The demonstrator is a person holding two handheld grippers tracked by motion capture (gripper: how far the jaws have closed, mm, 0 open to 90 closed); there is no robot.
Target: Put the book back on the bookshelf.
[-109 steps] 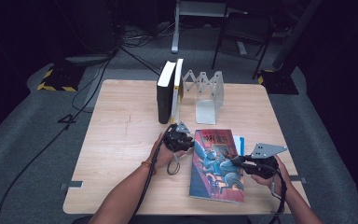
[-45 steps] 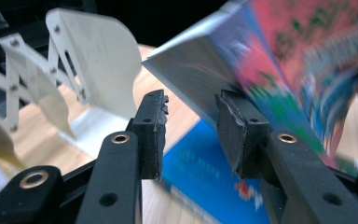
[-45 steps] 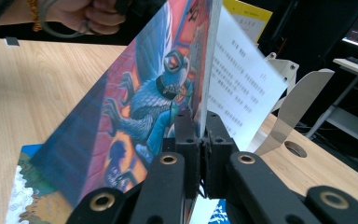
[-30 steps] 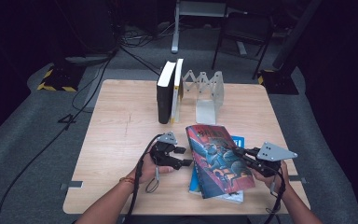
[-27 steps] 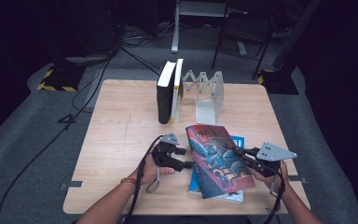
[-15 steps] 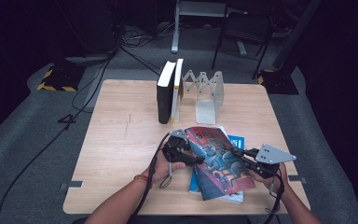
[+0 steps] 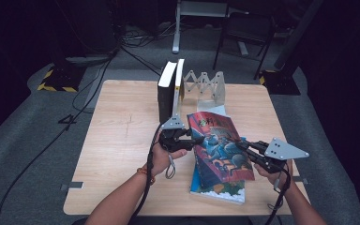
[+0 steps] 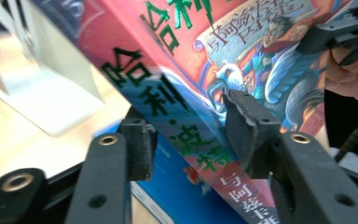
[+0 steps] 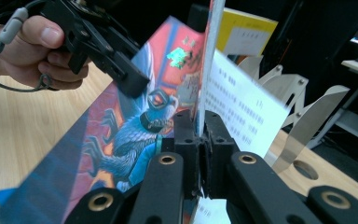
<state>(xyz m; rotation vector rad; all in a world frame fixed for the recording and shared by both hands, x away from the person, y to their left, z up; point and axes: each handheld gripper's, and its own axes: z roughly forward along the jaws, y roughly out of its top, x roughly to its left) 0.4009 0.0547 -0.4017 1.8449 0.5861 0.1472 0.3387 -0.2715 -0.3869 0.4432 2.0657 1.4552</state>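
Note:
A red book with a colourful cover (image 7: 220,145) hangs tilted above a blue book (image 7: 215,187) that lies flat near the table's front edge. My left gripper (image 7: 194,140) is at the red book's left side. In the left gripper view its jaws have just been closing, and its pads (image 8: 244,135) now press on the spine of the red book (image 8: 191,60). My right gripper (image 7: 241,146) is at the book's right edge. In the right gripper view it (image 9: 201,135) is shut on the thin edge of the cover (image 9: 135,130), with a printed page beside it.
A black book and a white book (image 7: 168,91) stand upright at the back of the wooden table (image 7: 117,140). A white folding rack (image 7: 206,84) stands beside them. The table's left half is bare wood. A chair and cables lie on the floor beyond.
The left gripper came in from the table beside the book and closed on its spine. Both hands rose, and the red book now tilts up off the blue one.

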